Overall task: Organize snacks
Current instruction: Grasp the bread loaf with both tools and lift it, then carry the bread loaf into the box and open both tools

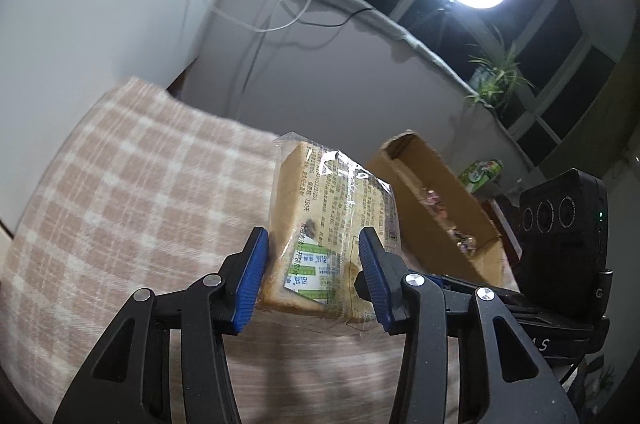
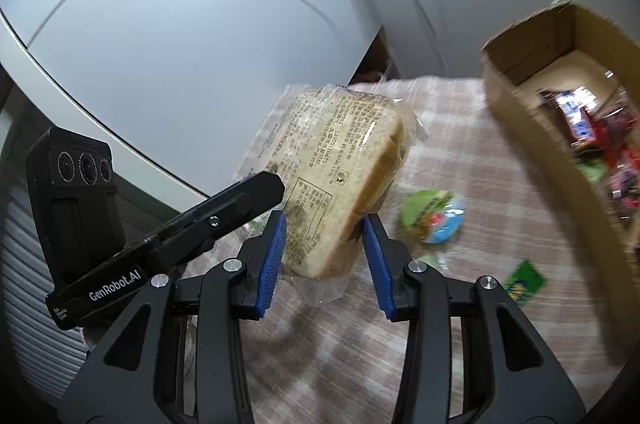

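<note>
You had the bread pack (image 1: 332,224) pinched in your left claw (image 1: 314,274), lifted off the checked cloth (image 1: 120,183) beside the cardboard box (image 2: 516,111). Your right claw (image 2: 324,260) sat around that same pack, jaws slightly apart; can't tell if it gripped. A green snack bag (image 2: 432,216) lay near the box.

Pink-and-white checked tablecloth (image 1: 120,183), brown cardboard box (image 2: 516,103), tan bread pack (image 1: 320,224), blue-padded black jaws.

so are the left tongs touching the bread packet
Touching. In the left wrist view both blue pads of the left tongs press against the sides of the bread packet, which is held lifted above the checked cloth.
</note>
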`<state>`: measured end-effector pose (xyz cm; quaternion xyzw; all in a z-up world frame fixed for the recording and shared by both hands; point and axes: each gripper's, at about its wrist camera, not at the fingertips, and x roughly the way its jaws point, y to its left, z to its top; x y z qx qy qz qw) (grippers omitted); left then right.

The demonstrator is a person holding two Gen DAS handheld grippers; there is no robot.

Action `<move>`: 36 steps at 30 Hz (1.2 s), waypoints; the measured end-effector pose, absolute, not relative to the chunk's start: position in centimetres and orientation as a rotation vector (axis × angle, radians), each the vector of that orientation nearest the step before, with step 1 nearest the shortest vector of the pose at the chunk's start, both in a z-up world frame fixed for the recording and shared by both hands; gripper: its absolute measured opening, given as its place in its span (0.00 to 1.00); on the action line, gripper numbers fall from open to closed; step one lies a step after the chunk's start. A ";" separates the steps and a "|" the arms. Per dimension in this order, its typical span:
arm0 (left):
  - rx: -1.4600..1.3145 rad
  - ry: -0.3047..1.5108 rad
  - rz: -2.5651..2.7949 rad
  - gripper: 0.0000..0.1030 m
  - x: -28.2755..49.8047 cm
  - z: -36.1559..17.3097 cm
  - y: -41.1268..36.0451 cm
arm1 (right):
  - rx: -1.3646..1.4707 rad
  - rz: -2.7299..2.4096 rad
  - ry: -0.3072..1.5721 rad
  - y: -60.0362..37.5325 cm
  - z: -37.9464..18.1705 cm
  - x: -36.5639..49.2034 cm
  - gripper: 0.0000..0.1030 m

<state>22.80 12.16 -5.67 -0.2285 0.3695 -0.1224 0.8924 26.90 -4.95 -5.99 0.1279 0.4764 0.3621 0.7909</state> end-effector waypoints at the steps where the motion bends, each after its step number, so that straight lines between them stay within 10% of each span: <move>1: -0.467 0.759 -0.263 0.43 22.8 -5.4 11.7 | 0.275 0.773 1.015 -5.5 -5.6 26.8 0.41; 36: -0.254 0.779 -0.533 0.43 28.5 -2.1 -9.1 | 0.448 0.537 0.924 -29.6 -4.1 27.9 0.41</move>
